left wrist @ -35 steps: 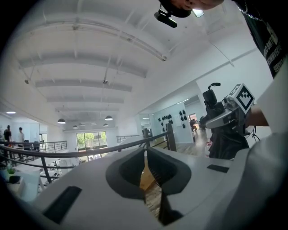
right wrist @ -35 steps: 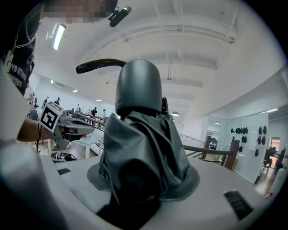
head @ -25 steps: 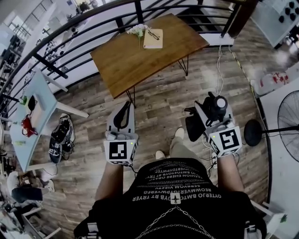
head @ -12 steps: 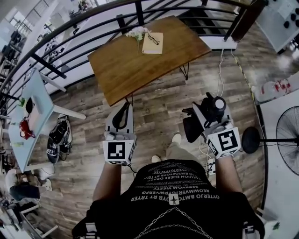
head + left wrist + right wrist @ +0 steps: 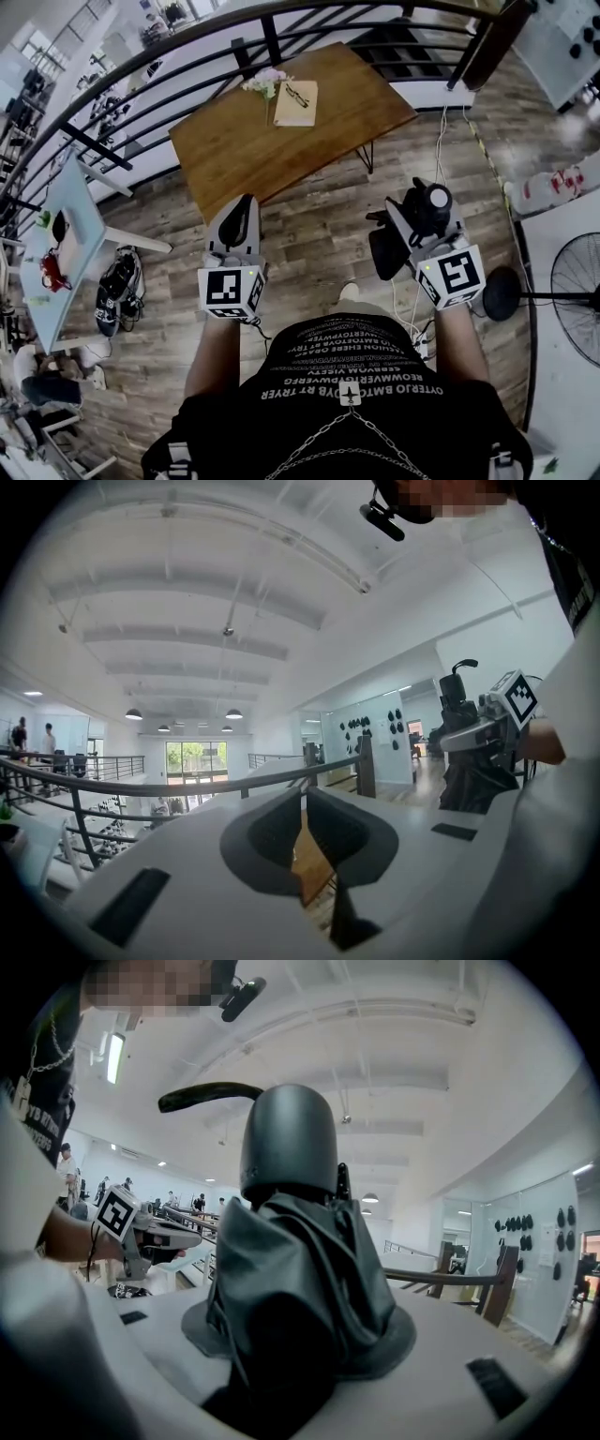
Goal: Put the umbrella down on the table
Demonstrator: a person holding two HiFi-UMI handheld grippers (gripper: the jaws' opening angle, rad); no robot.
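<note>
A folded black umbrella (image 5: 397, 246) with a rounded grey handle cap stands upright in my right gripper (image 5: 419, 217), which is shut on it above the wooden floor, right of the table. In the right gripper view the umbrella (image 5: 295, 1260) fills the space between the jaws. The brown wooden table (image 5: 309, 131) is ahead and to the left. My left gripper (image 5: 237, 225) hovers at the table's near edge. Its jaws are together with nothing between them, and the left gripper view shows the left gripper (image 5: 303, 832) with only a thin slit.
A notebook (image 5: 296, 103) with glasses and a small bunch of flowers (image 5: 262, 82) lie at the table's far side. A black railing (image 5: 141, 70) runs behind it. A fan (image 5: 577, 300) stands at the right, a pale blue table (image 5: 70, 216) and bags (image 5: 117, 291) at the left.
Both grippers have come nearer to the wooden table. The left one has risen to its near edge. The umbrella stays held in the right gripper.
</note>
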